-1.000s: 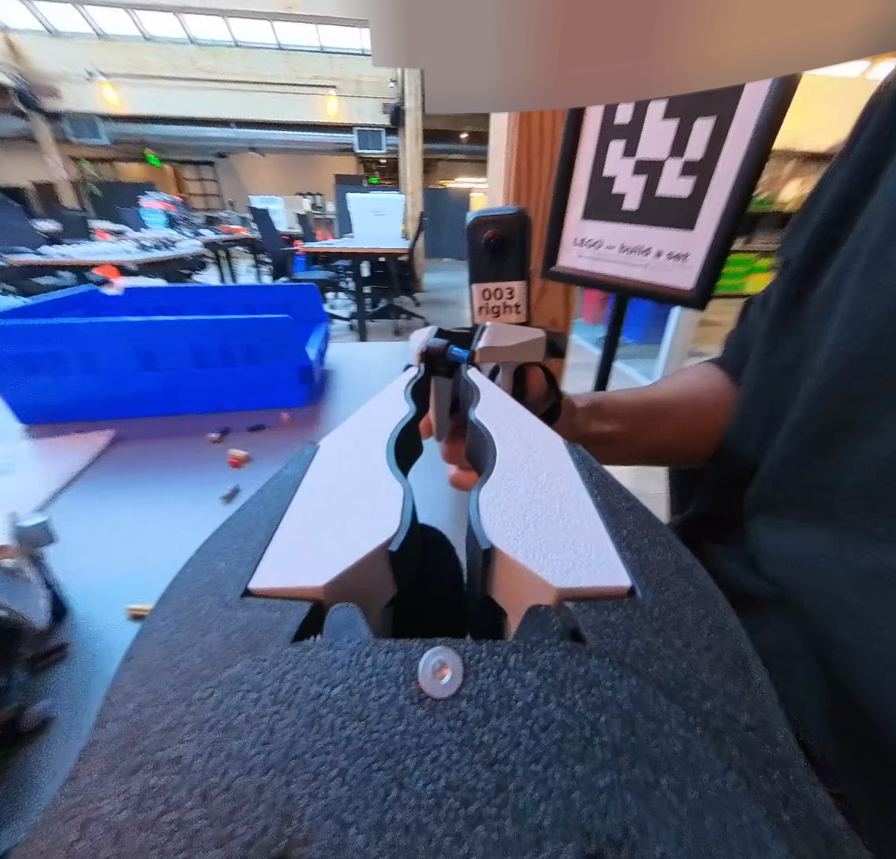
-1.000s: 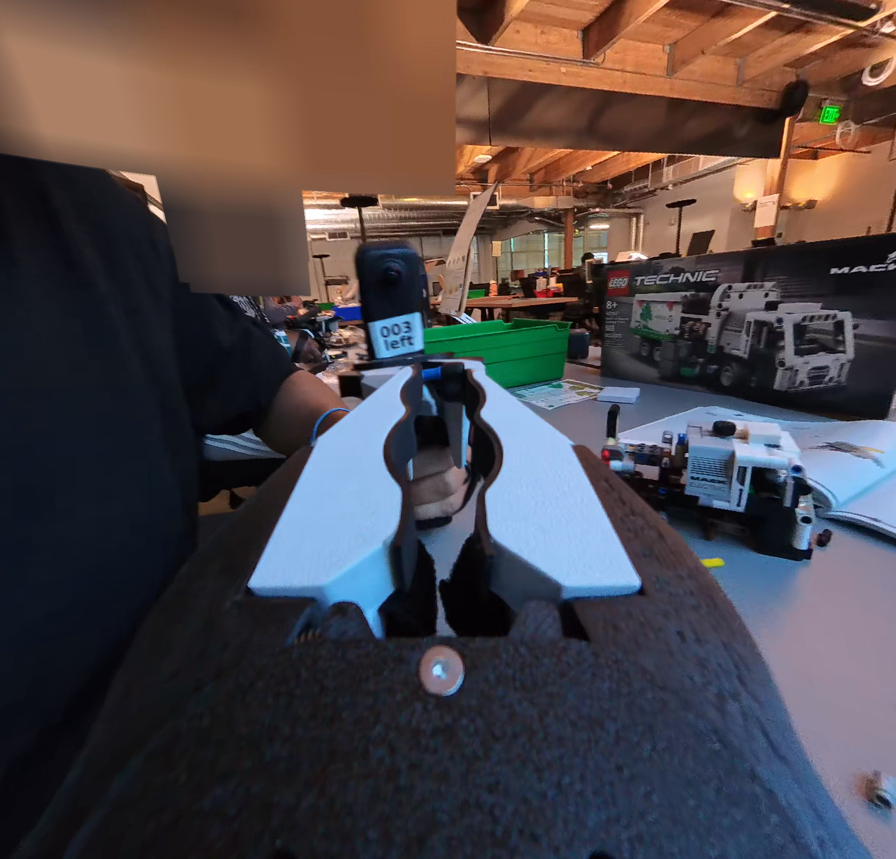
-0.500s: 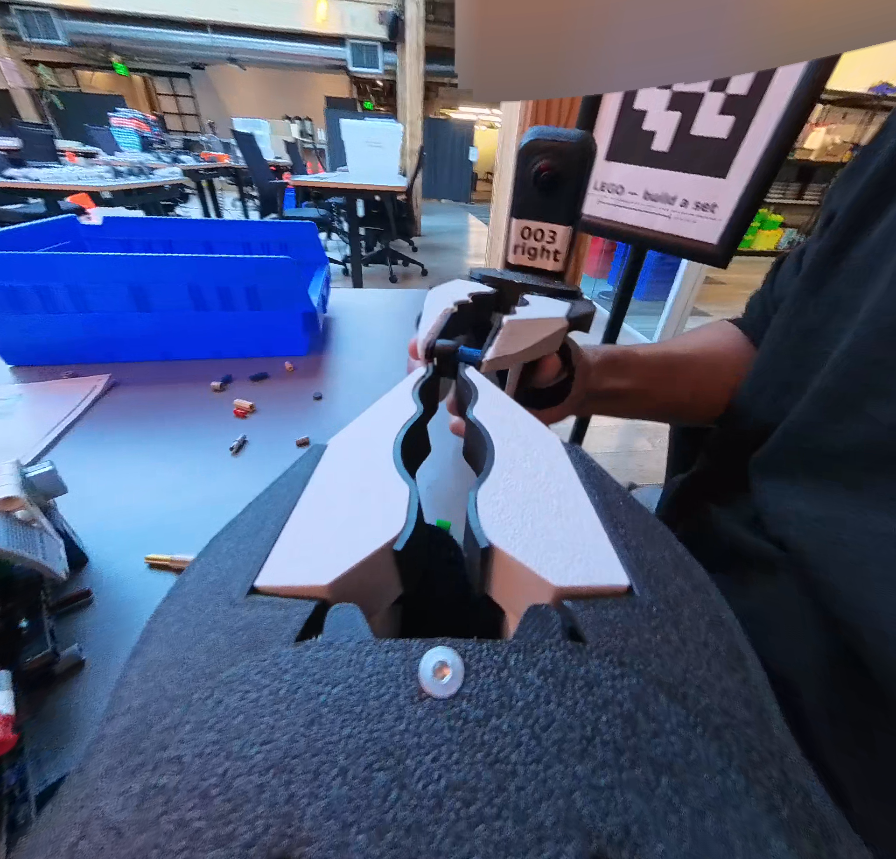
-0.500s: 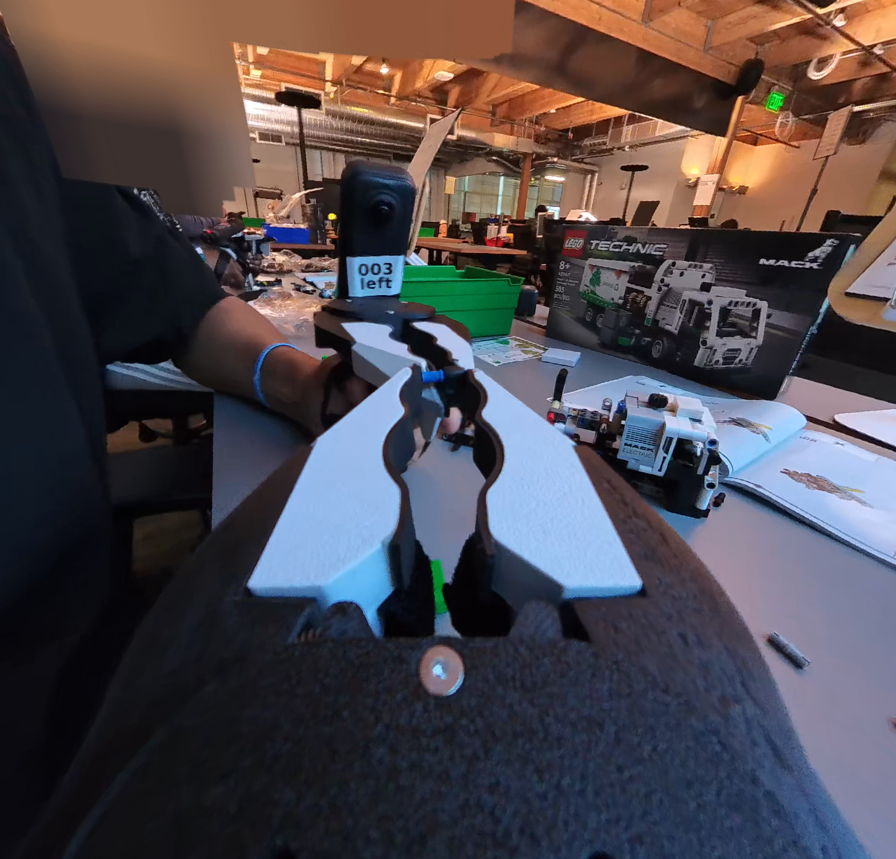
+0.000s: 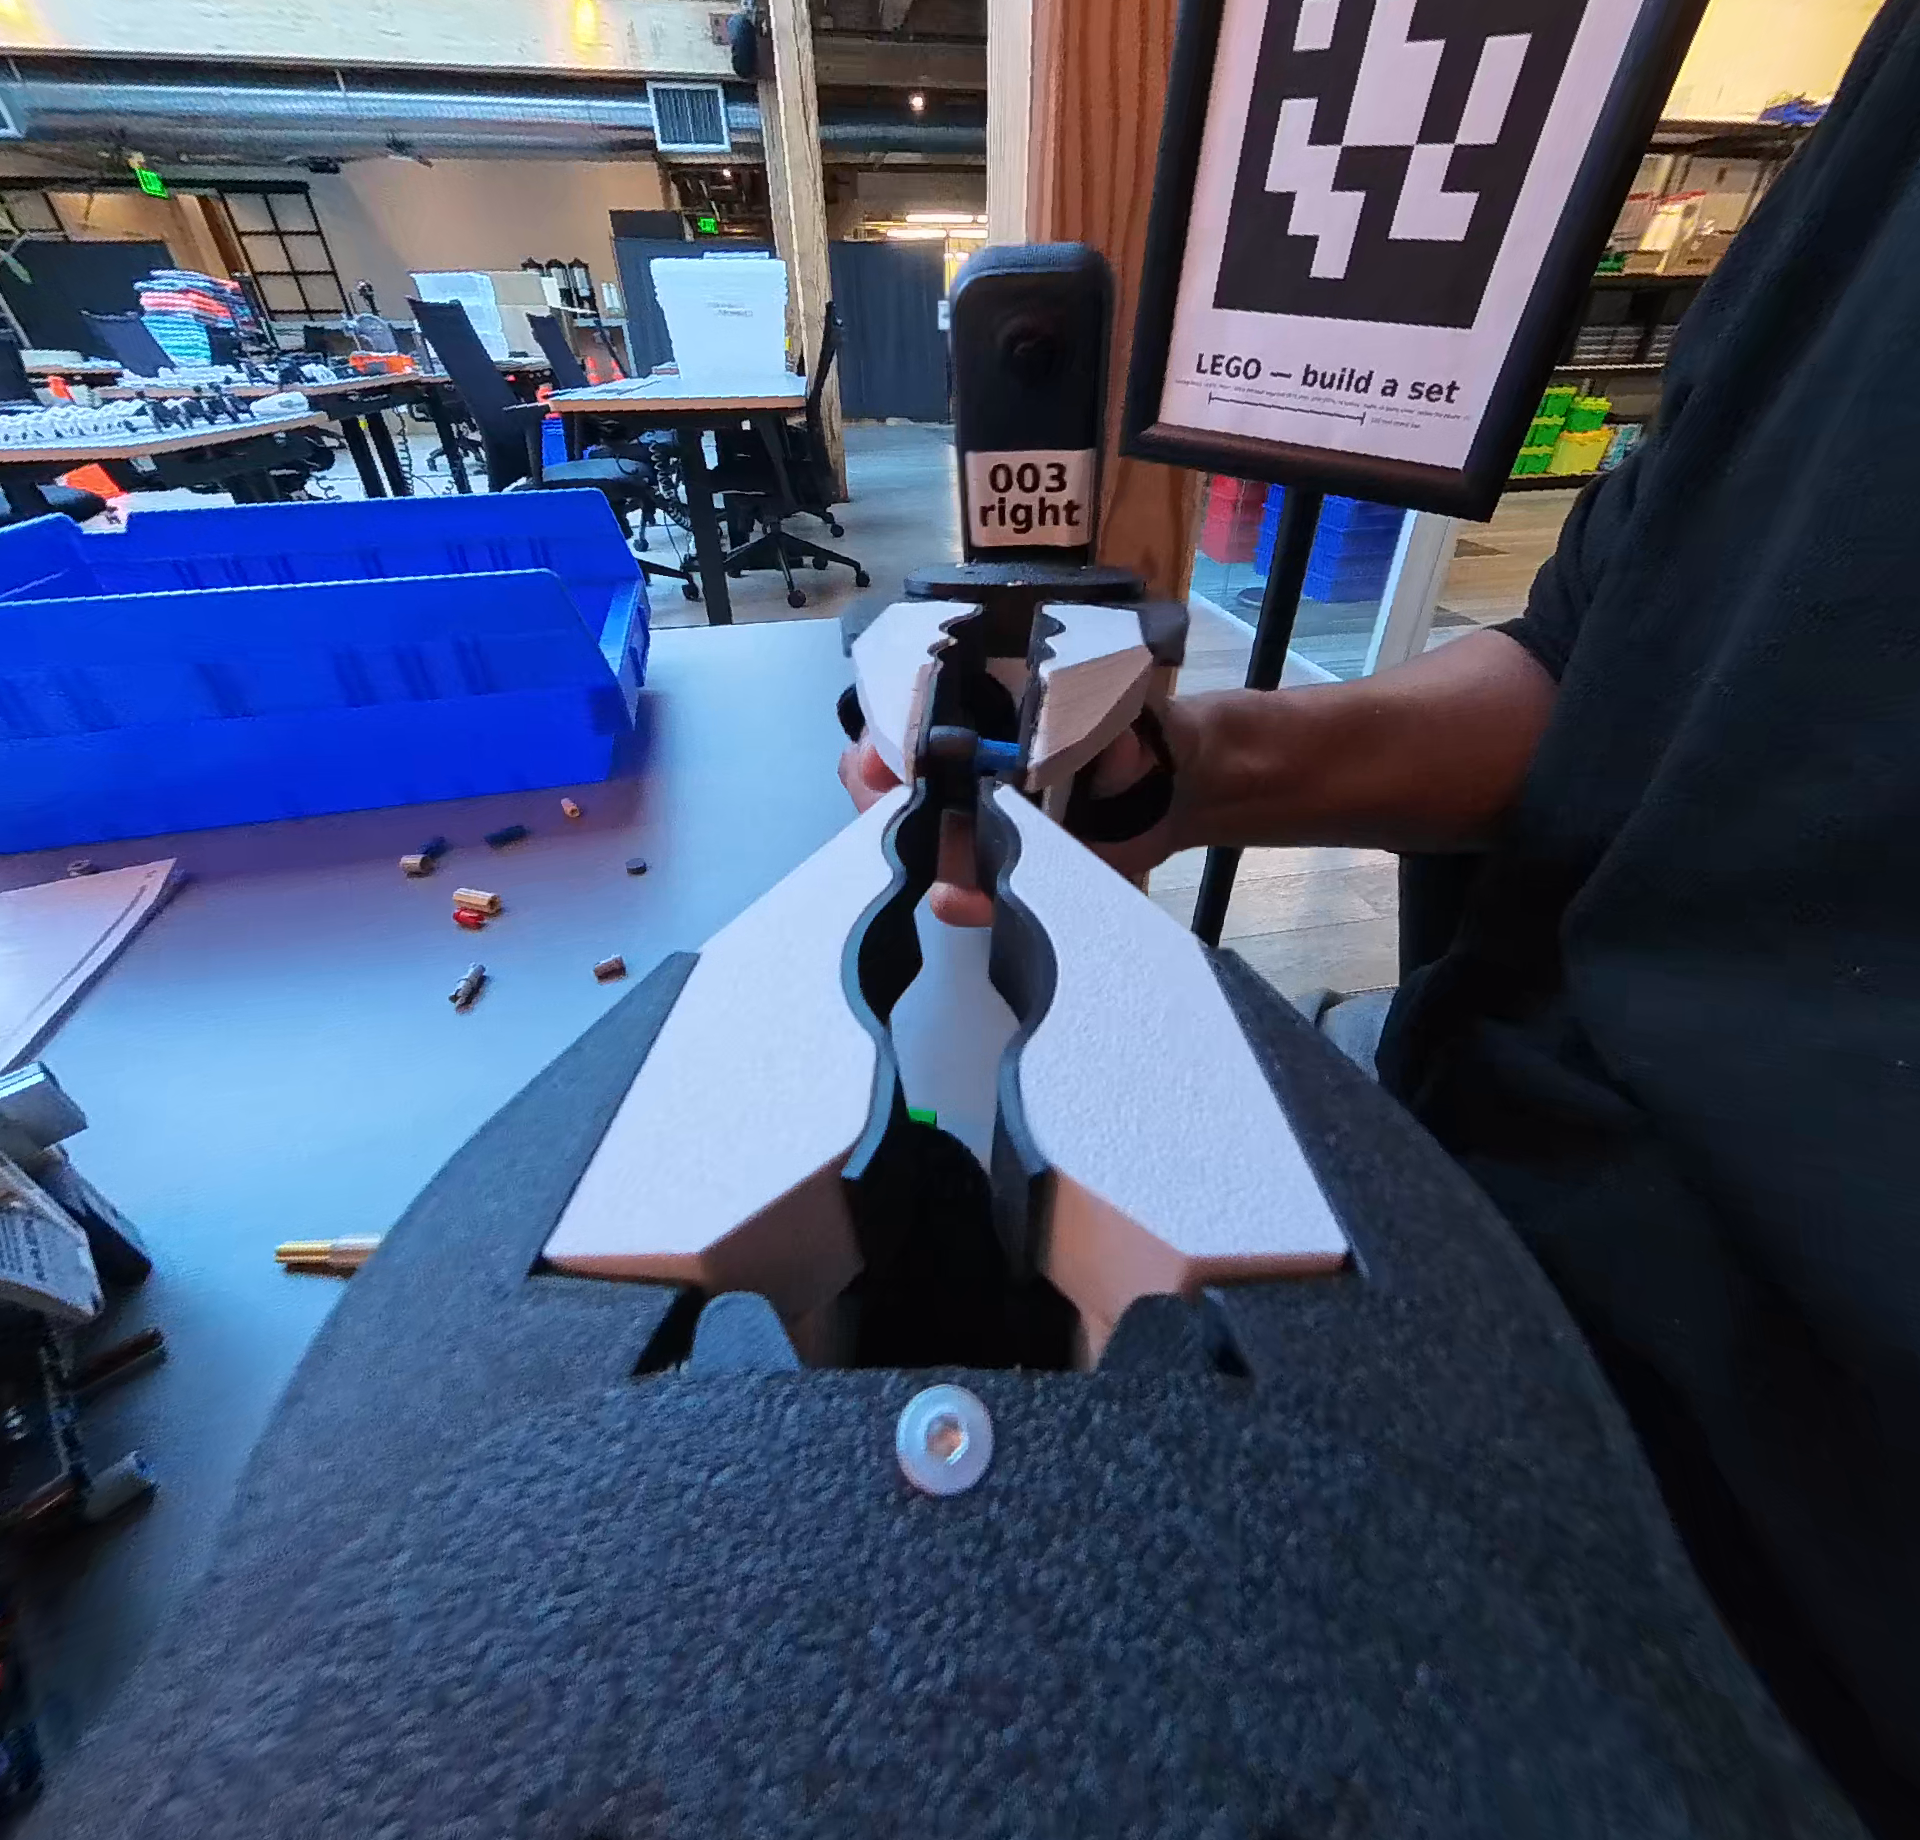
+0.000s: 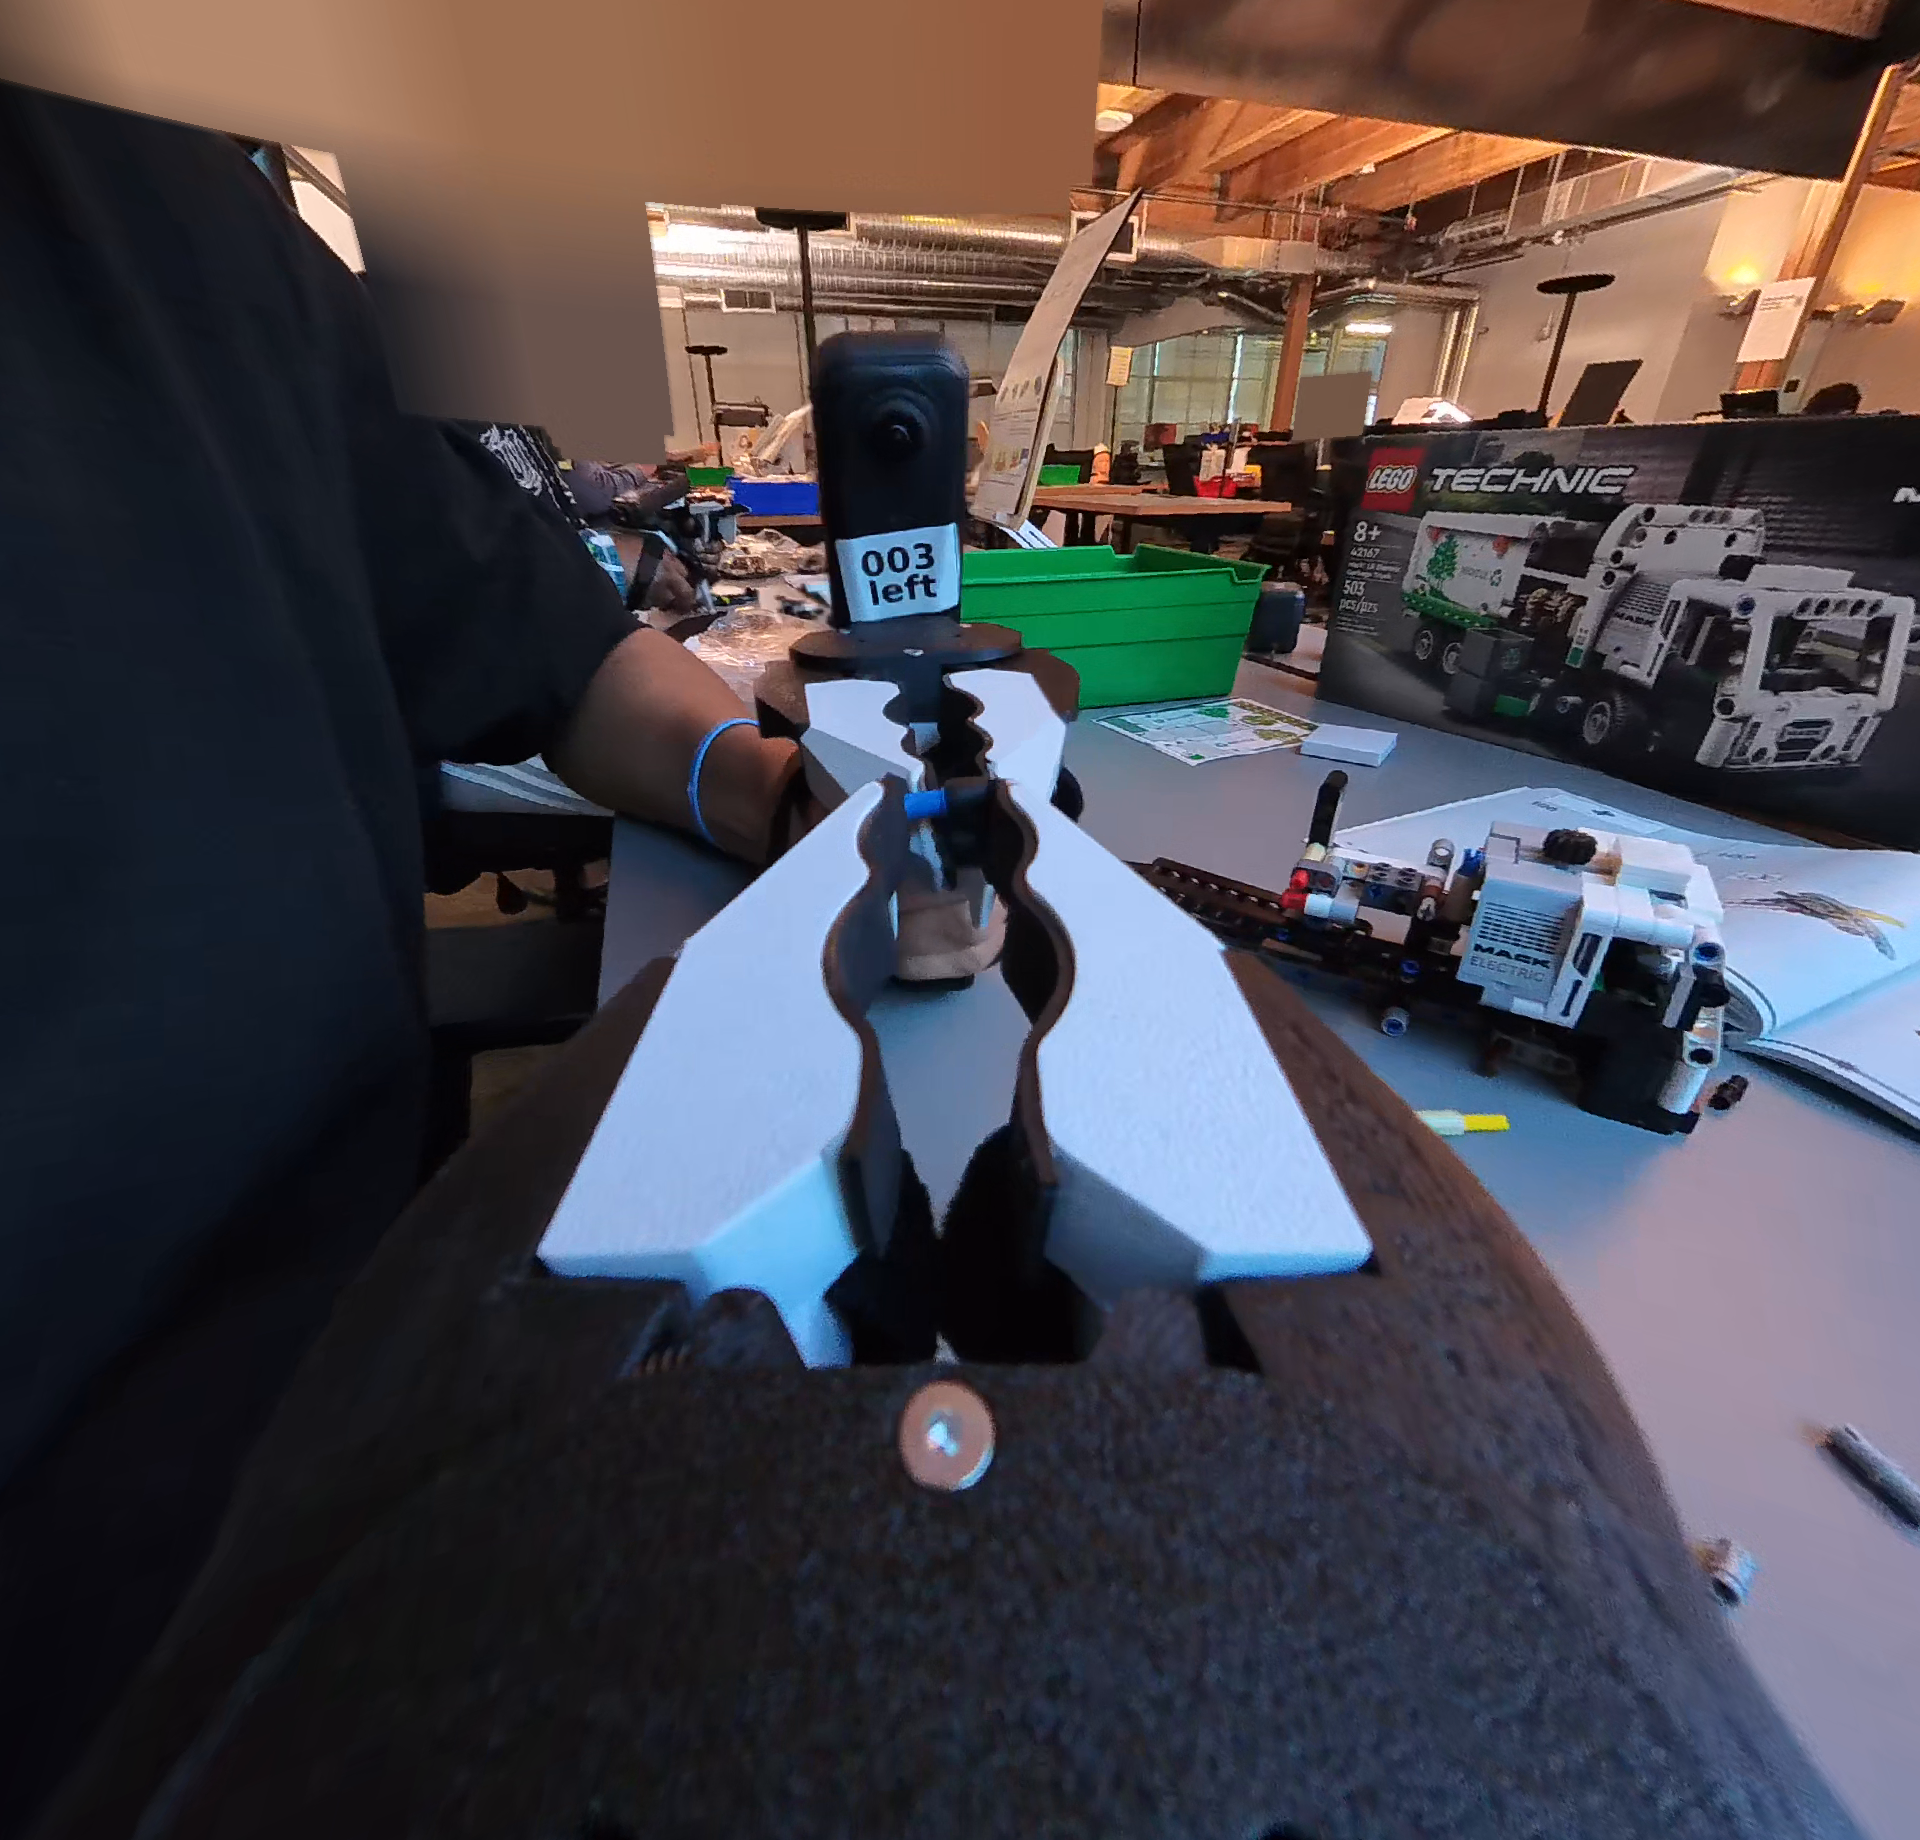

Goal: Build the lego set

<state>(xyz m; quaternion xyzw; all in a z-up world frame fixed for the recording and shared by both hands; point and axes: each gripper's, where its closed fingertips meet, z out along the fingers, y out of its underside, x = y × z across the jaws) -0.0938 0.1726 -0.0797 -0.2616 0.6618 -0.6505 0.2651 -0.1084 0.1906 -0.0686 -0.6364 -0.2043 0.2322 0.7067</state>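
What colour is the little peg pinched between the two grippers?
Blue. The small plastic peg sits where both gripper tips meet, clearest in the right wrist view.

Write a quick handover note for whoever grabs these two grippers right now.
Right gripper: shut on a blue pin with a black piece on it.
Left gripper: tips nearly closed, right up against that pin; whether it grips is unclear.
Part-built truck stands on the table beside the open manual. Loose pieces lie by the blue bin.
Done: cab and chassis.
Left: probably fit this pin, then carry on building.
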